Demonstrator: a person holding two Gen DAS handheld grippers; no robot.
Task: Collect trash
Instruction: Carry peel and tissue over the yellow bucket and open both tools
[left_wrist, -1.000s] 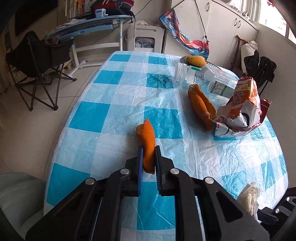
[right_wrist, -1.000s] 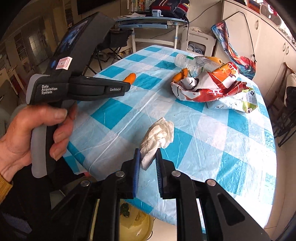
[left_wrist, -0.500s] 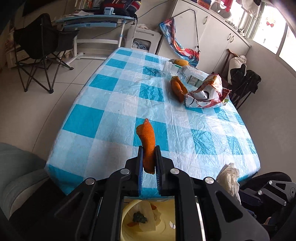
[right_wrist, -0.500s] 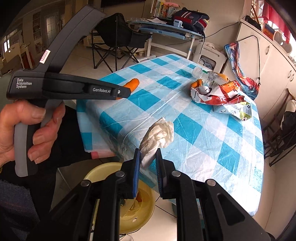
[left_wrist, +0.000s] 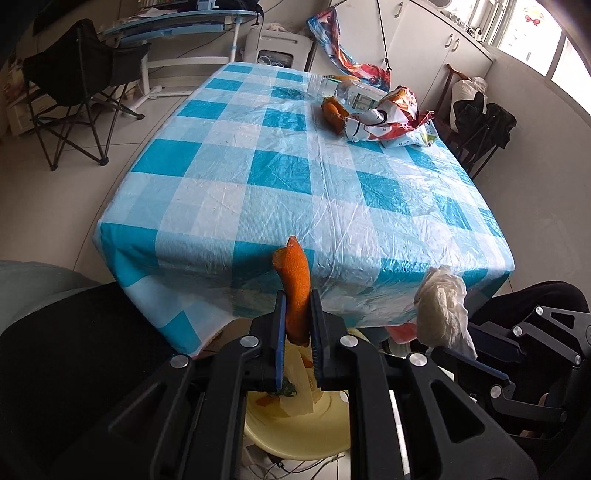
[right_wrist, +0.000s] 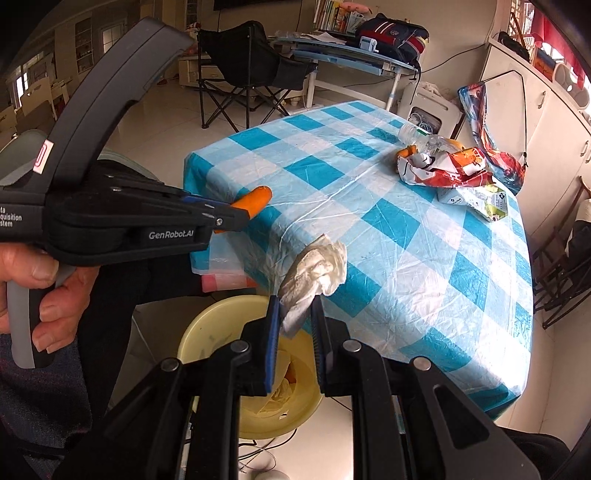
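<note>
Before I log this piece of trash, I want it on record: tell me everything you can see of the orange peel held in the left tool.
The orange peel is a long, slightly curved strip, bright orange with a fine pebbled skin. It stands nearly upright, its pointed tip up, its lower end hanging below the pads. The left tool is shut on its lower half, a blue-edged pad pressing on either side; nothing else touches it. It hangs off the checked table's near edge, above the pale yellow bin on the floor.
</note>
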